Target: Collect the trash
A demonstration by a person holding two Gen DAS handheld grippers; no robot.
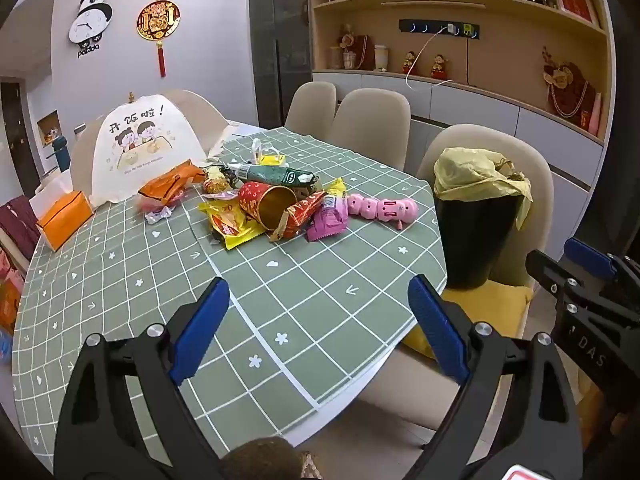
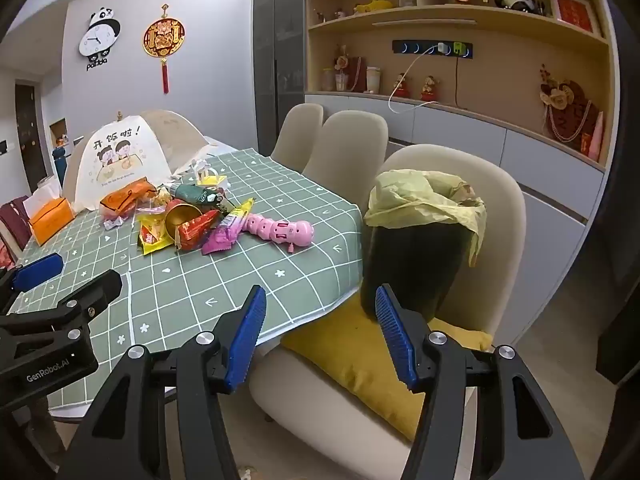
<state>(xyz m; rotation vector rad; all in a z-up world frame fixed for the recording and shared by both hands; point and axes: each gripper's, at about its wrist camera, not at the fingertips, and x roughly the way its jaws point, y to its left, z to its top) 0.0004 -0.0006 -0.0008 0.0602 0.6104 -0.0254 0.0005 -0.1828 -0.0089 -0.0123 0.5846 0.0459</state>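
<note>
**Trash heaped mid-table, both grippers empty and waiting**

Trash pile (image 1: pixel 276 206) lies on the green checked tablecloth (image 1: pixel 160 280), well ahead of my left gripper (image 1: pixel 320 328) and beyond its fingertips, slightly to their left. From the right gripper (image 2: pixel 320 332) it sits ahead and well off to the left of the fingers. In it I make out a red-and-gold paper cup (image 1: pixel 268 204) on its side, a yellow wrapper (image 1: pixel 230 222), a pink wrapper (image 1: pixel 328 220), a dark green tube (image 1: pixel 276 174) and an orange packet (image 1: pixel 168 188). A pink segmented toy (image 1: pixel 382 208) lies just beside the heap; I judge it is not rubbish.

Outward from there, the black bin (image 2: pixel 416 264) with its yellow liner (image 2: pixel 424 200) stands on a chair cushion (image 2: pixel 360 360), just ahead of the right fingers and close to the table edge.

Left fingers are spread wide with nothing between them; right fingers are released too, and empty.

I read this as the opening step, with nothing picked yet. Next I would reach the left gripper forward to the nearest wrapper, pinch its raised edge without dragging the cloth, then carry it right to the bin.
</note>
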